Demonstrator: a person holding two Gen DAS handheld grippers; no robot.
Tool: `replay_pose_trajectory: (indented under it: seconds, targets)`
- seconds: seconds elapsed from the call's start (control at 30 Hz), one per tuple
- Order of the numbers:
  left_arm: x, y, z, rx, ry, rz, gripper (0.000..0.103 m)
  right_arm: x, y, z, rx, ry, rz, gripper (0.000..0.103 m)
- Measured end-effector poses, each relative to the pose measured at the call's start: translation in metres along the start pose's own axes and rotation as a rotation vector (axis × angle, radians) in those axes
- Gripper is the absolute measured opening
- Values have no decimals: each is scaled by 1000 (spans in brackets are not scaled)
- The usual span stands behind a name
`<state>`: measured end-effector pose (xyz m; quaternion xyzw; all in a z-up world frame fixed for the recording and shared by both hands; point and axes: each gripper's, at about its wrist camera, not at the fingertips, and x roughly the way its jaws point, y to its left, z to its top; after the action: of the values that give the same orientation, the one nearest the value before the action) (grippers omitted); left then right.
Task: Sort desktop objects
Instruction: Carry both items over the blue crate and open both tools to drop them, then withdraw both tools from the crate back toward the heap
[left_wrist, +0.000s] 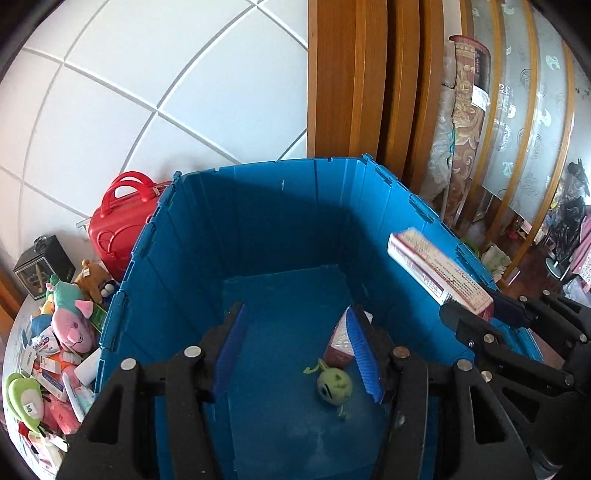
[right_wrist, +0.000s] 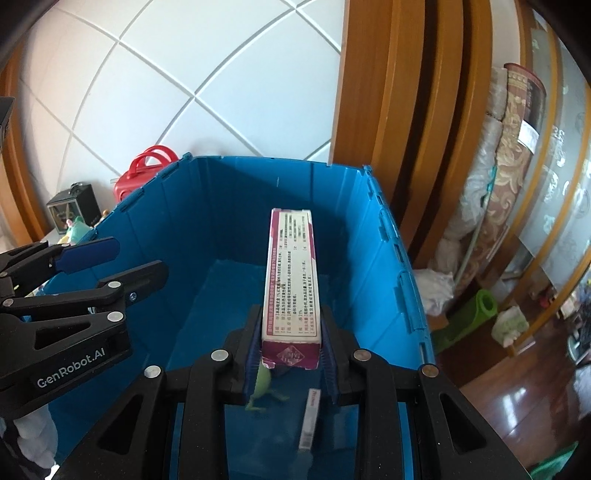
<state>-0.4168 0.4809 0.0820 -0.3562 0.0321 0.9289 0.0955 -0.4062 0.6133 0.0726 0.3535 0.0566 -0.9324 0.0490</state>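
Right tool (right_wrist: 290, 354) is clamped on the near end of a long carton (right_wrist: 290, 277), held lengthwise over the open blue crate (right_wrist: 391, 258). Its broad white face is packed with rows of small dark print, the long edges are maroon, and the near end flap is maroon with a pale emblem and a slightly torn corner. From the left wrist view the same carton (left_wrist: 439, 271) juts over the crate's right rim. Left tool (left_wrist: 295, 350) hangs over the crate with its blue-padded jaws apart and nothing between them. On the crate floor lie a small green one-eyed plush (left_wrist: 332, 384) and, just beyond it, a maroon and white packet (left_wrist: 340, 341). Left of the crate, a desk (left_wrist: 16, 328) carries a heap of plush toys (left_wrist: 70, 317), with a red case (left_wrist: 122, 225) behind.
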Motion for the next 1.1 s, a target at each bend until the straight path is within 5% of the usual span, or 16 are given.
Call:
replay_pose_trajectory:
  seconds: [0.1, 0.17, 0.23, 0.33, 0.43, 0.77, 1.1]
  targets:
    - [-4, 3, -3, -12, -8, 5, 55, -3, 0, -2, 1, -9, -19, 31]
    - [-9, 5, -6, -18, -18, 5, 55, -7, -1, -4, 2, -21, -30, 43]
    - [-17, 8, -9, -25, -37, 9, 55, -14, -2, -6, 4, -47, -38, 72]
    - [-32, 12, -15, -33, -80, 19, 55, -32, -2, -13, -6, -103, -60, 91]
    - [-51, 17, -24, -46, -128, 22, 58, -52, -1, -21, -8, -160, -61, 100]
    - [-115, 38, -69, -96, -317, 87, 78, -97, 20, -52, 8, -301, 35, 103]
    - [-168, 115, -130, -237, -342, 329, 78, -106, 104, -56, -96, -362, 251, 103]
